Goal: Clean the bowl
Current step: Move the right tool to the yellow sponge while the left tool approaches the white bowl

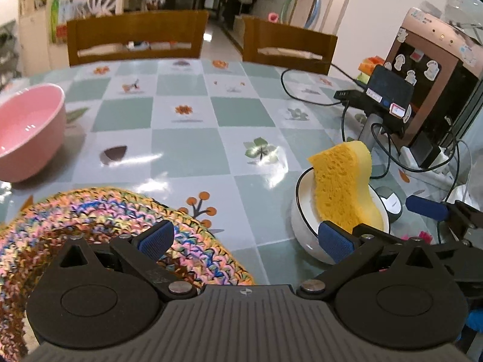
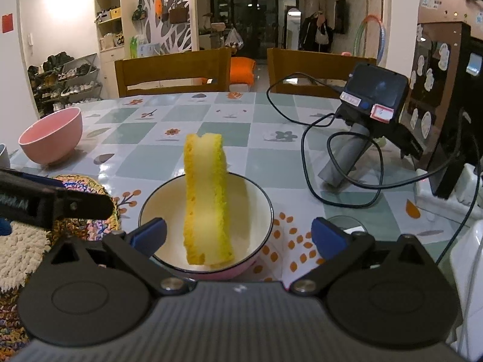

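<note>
Right wrist view: sponge (image 2: 206, 199) stands upright in bowl (image 2: 262, 208), centred btwn wide-apart jaws of right gripper (image 2: 238, 236). Soft, light; flat faces are best pinched. Bowl judged glazed, slippery. Left gripper (image 1: 246, 236) jaws apart too, nothing held.

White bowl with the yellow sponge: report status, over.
Left gripper open, empty. Right gripper open, straddling the dark-rimmed white bowl. Yellow sponge stands on edge inside it, ungripped. Nothing in the way.

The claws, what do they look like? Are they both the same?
Yes, they match. The left claw and the right claw each have two black fingers with blue ribbed pads at the tips. The fingers hang on black bars held by silver rivets, with round black discs behind and a grey ridged body in the middle.
</note>
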Motion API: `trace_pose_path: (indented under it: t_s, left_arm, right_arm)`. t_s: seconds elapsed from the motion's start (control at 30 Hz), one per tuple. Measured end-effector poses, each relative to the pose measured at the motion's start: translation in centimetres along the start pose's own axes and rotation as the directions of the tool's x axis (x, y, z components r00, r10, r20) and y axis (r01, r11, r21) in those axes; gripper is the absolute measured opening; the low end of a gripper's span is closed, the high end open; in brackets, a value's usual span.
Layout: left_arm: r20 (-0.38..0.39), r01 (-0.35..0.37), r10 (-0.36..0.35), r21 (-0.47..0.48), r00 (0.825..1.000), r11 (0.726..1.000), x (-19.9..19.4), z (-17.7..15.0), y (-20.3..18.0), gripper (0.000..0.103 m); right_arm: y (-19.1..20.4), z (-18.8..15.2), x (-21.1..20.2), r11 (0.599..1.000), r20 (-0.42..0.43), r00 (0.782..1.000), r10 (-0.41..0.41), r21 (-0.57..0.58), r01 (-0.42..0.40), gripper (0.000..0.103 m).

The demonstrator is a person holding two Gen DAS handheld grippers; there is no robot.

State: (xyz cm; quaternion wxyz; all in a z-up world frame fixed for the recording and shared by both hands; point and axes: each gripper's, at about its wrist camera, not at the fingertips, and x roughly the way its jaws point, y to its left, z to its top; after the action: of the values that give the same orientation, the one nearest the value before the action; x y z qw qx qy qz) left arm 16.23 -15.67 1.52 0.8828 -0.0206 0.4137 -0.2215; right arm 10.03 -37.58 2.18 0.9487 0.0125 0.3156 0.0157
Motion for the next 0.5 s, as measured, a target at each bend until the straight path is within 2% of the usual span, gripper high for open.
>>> trace_pose_path:
  t_s: [0.07,0.13,0.3,0.5]
  left_arm:
    - [-0.036,0.008,-0.007,0.010,0.999,1.000,0.8,0.5,-0.1,0.095]
    - [-0.079,0.020,-0.018,0.026,0.997,0.999,1.7,1.0,-0.2,0.094]
    - [-0.108,0.034,-0.032,0.011,0.994,0.999,3.1,2.1,0.0,0.094]
    - [-0.151,0.091,-0.097,-0.050,0.984,0.995,4.5,2.5,0.0,0.089]
  right_arm:
    - [-0.1,0.0,0.1,1.000,-0.009,1.000,0.011,-0.003,-0.011,0.101]
    - [-0.3,0.2,0.3,0.999,-0.034,0.999,0.032,-0.013,-0.033,0.095]
    - [-0.5,0.5,1.0,0.999,-0.065,0.997,0.039,-0.029,-0.040,0.092]
    - [-1.0,0.4,2.2,0.999,-0.096,0.994,0.052,-0.011,-0.053,0.083]
